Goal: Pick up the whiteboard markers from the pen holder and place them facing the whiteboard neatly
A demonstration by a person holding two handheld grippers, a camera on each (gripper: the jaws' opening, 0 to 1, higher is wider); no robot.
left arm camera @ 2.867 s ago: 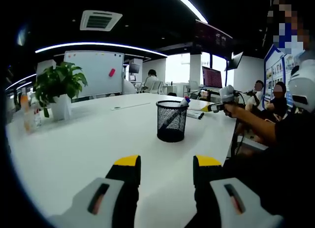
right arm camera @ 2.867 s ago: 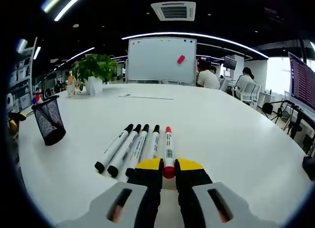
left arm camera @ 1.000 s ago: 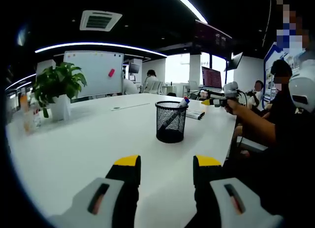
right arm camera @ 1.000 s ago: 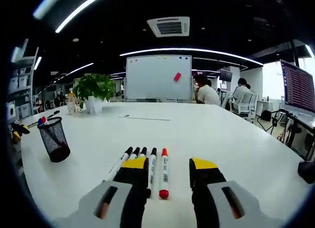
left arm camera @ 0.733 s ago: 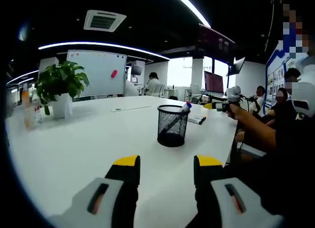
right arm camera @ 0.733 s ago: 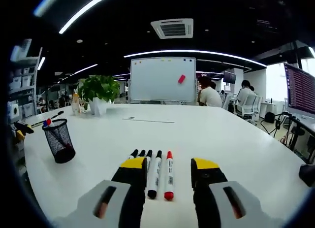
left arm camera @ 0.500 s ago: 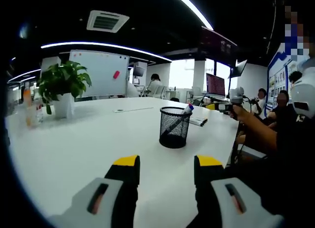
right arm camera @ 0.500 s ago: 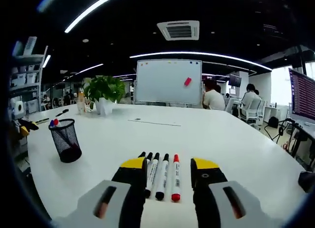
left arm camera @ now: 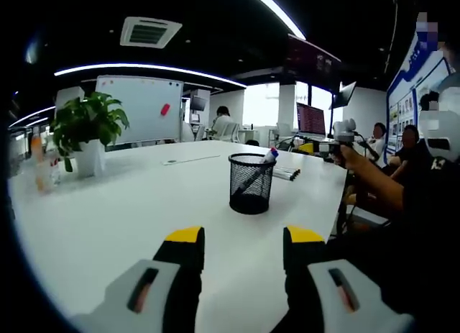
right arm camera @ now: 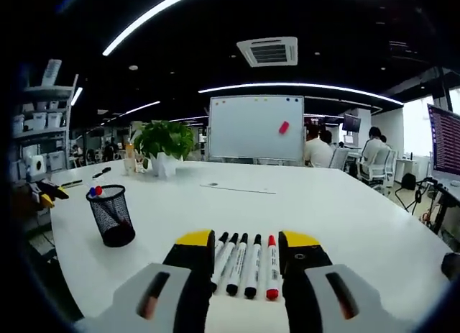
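In the right gripper view, the right gripper (right arm camera: 246,241) hovers with its jaws spread wide and empty over a row of markers (right arm camera: 246,263) lying side by side on the white counter (right arm camera: 345,218), caps pointing toward the whiteboard (right arm camera: 257,128); the row sits between the jaws. The mesh pen holder (right arm camera: 111,215) stands well to the left. In the left gripper view, the left gripper (left arm camera: 238,239) is also open and empty, with the pen holder (left arm camera: 251,183) ahead, still holding a marker.

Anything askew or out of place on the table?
Nothing stands out. The whiteboard markers lie in a tidy parallel row pointing toward the whiteboard; the mesh pen holder stands upright with markers left inside. Both grippers are open.
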